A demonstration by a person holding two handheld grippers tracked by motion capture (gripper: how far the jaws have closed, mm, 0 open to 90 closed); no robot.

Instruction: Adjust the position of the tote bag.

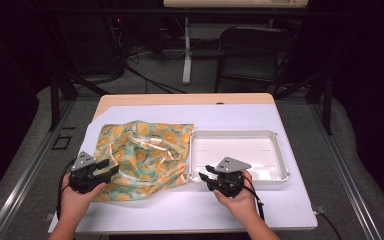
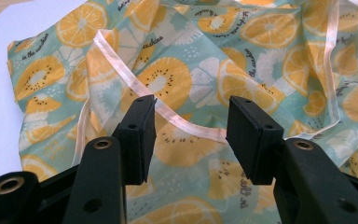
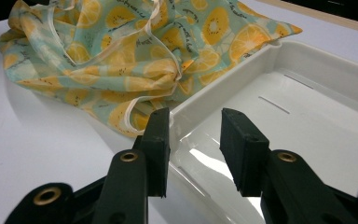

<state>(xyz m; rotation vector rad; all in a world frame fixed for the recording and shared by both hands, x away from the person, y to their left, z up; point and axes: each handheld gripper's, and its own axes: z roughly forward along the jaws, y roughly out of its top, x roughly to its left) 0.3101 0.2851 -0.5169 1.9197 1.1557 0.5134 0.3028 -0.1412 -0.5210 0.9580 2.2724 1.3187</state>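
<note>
A cloth printed with orange and kiwi slices on teal lies crumpled on the left half of the table. Directly to its right sits an empty white tray. My left gripper hovers at the cloth's near left corner. In the left gripper view it is open over the cloth, with the pale pink hem running across the gap. My right gripper is at the tray's near left corner. In the right gripper view it is open, its jaws either side of the tray's corner rim, with the cloth just beyond.
A white sheet covers the wooden table, with bare room along the near edge and behind the tray. A dark folding chair and a table leg stand on the floor beyond the far edge.
</note>
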